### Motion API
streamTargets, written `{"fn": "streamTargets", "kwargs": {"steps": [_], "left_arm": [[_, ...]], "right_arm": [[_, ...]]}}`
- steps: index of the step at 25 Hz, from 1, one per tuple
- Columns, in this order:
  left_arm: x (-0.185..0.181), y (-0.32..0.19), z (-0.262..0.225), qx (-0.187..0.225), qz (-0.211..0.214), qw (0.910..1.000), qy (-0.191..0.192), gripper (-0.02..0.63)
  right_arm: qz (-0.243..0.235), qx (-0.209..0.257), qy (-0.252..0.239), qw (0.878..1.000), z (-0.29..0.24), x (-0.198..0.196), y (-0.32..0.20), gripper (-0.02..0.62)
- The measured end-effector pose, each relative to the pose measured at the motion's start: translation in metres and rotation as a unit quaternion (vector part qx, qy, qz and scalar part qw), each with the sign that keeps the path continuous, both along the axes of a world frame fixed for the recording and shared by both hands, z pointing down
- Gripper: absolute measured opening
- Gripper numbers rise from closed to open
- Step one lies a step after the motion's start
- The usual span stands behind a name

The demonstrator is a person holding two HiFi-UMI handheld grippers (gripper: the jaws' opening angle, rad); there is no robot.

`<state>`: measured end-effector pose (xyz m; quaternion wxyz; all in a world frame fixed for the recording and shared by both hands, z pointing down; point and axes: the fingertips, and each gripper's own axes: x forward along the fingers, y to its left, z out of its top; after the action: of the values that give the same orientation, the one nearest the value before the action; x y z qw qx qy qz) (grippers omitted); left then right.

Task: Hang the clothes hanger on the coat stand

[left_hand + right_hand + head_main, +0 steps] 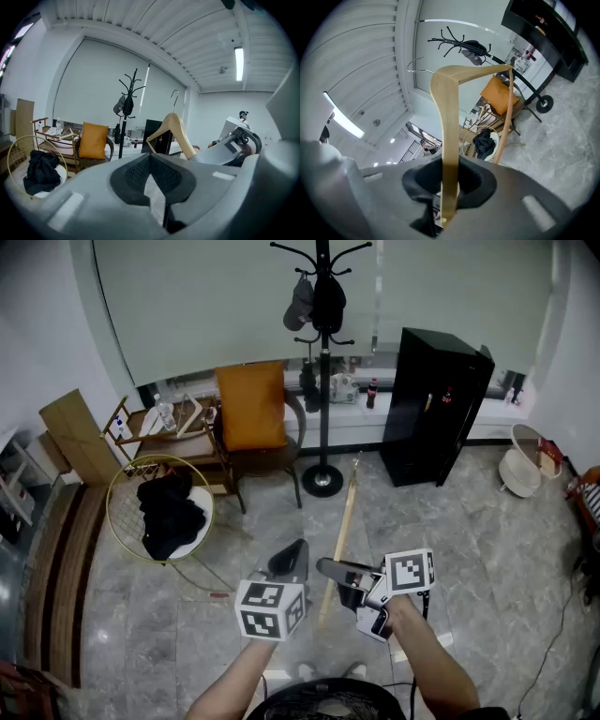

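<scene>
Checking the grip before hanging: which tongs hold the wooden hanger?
The right tongs, clamped on one arm of the wooden hanger; the left tongs are shut with nothing between them.

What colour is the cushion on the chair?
The cushion is orange, clearest in the head view.

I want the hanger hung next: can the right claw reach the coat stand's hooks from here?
Probably not yet. The right claw, shut on the hanger, looks well short of the coat stand; bare floor between leaves the way free to approach.
</scene>
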<state>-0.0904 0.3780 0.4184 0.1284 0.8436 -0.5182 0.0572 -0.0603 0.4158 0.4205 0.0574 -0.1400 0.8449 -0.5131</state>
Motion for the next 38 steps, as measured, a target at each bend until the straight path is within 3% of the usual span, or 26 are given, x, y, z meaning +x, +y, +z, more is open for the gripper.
{"fn": "streamTargets", "kwargs": {"steps": [22,38], "left_arm": [[-0.020,-0.013,0.004,-0.002,0.016,0.9998,0.008,0.005],[0.021,-0.084,0.012,-0.010,-0.005,0.9999,0.002,0.005]], "right_arm": [[0.008,0.006,0.006,1.000,0.002,-0.017,-0.014,0.074],[-0.012,-0.024,0.009,1.000,0.016,0.027,-0.087,0.075]]}}
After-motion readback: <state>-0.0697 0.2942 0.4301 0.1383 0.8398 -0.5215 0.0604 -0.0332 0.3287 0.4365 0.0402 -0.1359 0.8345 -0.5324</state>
